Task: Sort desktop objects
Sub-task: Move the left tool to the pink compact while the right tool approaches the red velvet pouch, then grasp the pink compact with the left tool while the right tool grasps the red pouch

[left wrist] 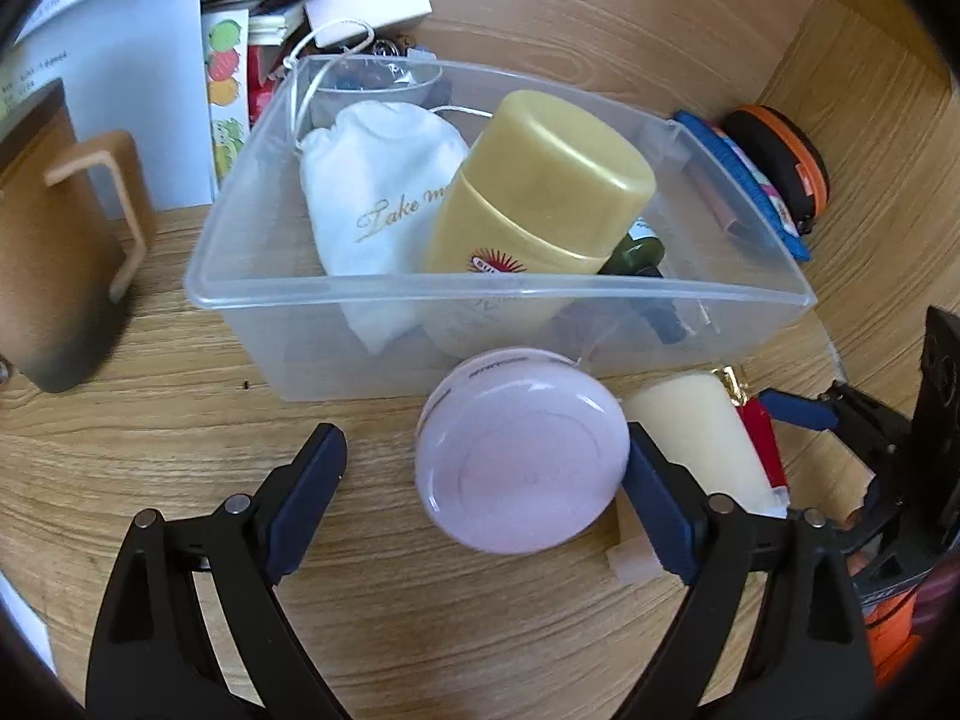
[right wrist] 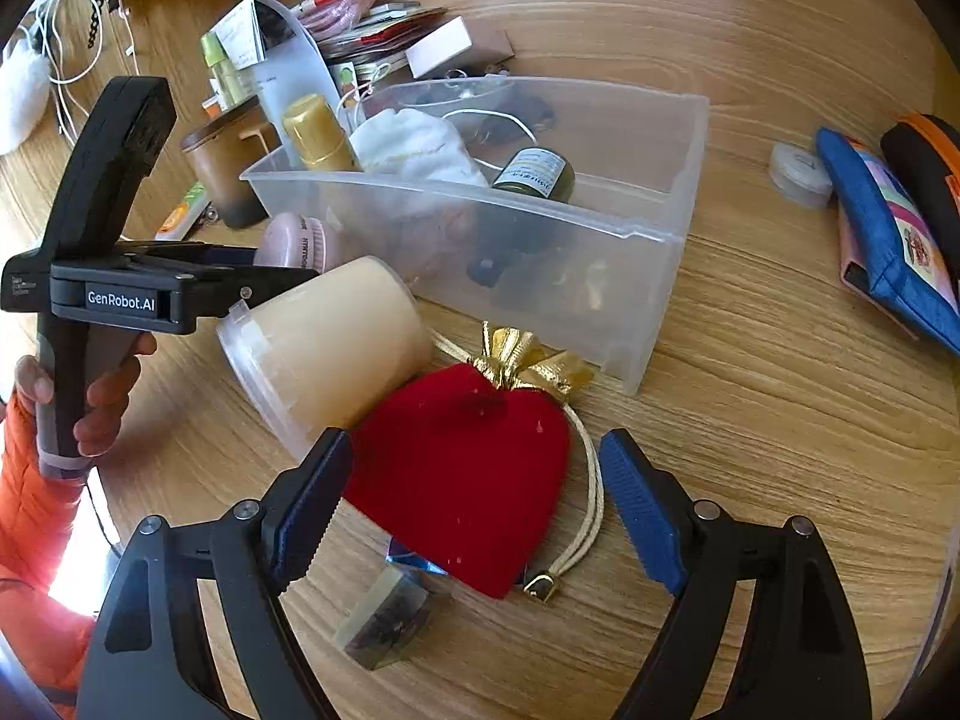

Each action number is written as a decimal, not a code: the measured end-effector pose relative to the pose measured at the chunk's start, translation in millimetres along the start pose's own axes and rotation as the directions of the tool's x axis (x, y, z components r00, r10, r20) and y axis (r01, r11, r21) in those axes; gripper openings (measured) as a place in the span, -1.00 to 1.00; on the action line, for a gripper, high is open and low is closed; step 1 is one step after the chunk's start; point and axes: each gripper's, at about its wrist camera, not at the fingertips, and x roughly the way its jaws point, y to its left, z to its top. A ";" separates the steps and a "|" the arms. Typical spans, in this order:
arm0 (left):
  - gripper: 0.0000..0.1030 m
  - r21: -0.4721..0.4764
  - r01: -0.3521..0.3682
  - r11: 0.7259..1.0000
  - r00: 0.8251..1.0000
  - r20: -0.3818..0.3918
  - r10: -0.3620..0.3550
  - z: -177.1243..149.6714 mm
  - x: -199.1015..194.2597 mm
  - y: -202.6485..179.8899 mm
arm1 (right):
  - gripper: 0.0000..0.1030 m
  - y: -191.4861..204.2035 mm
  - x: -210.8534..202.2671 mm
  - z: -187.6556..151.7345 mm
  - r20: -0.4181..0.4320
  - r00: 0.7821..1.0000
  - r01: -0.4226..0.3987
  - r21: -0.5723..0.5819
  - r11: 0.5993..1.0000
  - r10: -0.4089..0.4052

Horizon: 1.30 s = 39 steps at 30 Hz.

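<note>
Straddling red pouch [right wrist: 462, 468], right jaws spread; left jaws spread around pink jar [left wrist: 522, 450].

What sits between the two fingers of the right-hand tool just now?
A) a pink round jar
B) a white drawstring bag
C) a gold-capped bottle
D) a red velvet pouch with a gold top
D: the red velvet pouch lies on the desk between the open fingers of the right tool.

black plastic left gripper [left wrist: 483, 489] with navy ribbed pads, silver pivot screws, white GenRobot.AI label on its side, right gripper [right wrist: 474, 501] same build, bare-skinned hand [right wrist: 99, 399], puffy orange sleeve [right wrist: 30, 510]
</note>
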 end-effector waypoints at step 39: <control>0.27 0.083 -0.043 0.996 0.990 0.139 0.032 -9.8 -30.9 -7.0 | -0.71 29.4 -55.3 14.1 0.156 0.987 0.055 -0.101 0.993 -0.039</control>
